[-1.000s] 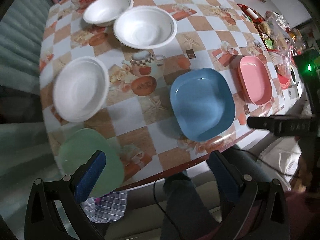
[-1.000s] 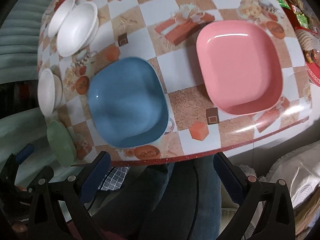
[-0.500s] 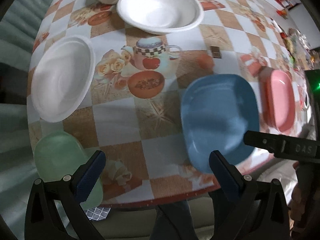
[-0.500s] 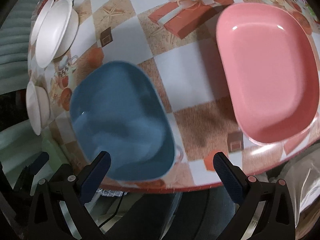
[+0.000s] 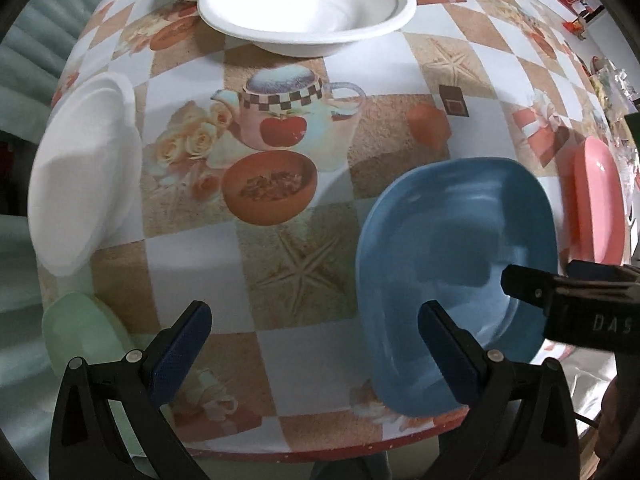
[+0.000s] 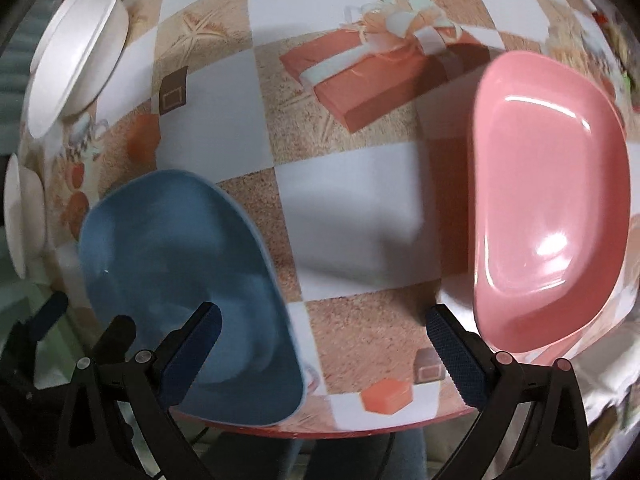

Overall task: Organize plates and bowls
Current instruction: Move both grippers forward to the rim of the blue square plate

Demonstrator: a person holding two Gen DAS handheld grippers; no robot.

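2 grippers spread wide, empty: left gripper (image 5: 314,350) beside blue plate (image 5: 456,268); right gripper (image 6: 326,346) between it and pink plate (image 6: 548,208)

Checked cloth of white and sandy-orange squares over the tabletop (image 5: 192,248), red-trimmed along the near edge, printed with a teapot (image 5: 284,116) bearing a red apple and a checkered band, cream roses (image 5: 192,144) just left of it, an orange bowl of cereal (image 5: 270,188) below it and a starfish (image 5: 308,272) nearer the edge. Further right on the cloth, a red gift box with a pale ribbon bow (image 6: 372,68), a small brown square (image 6: 174,96) and an orange block (image 6: 386,396) by the rim. Ribbed pale green fabric (image 5: 28,40) beyond the left edge and cluttered coloured packets (image 5: 612,84) at far right, too blurred to name
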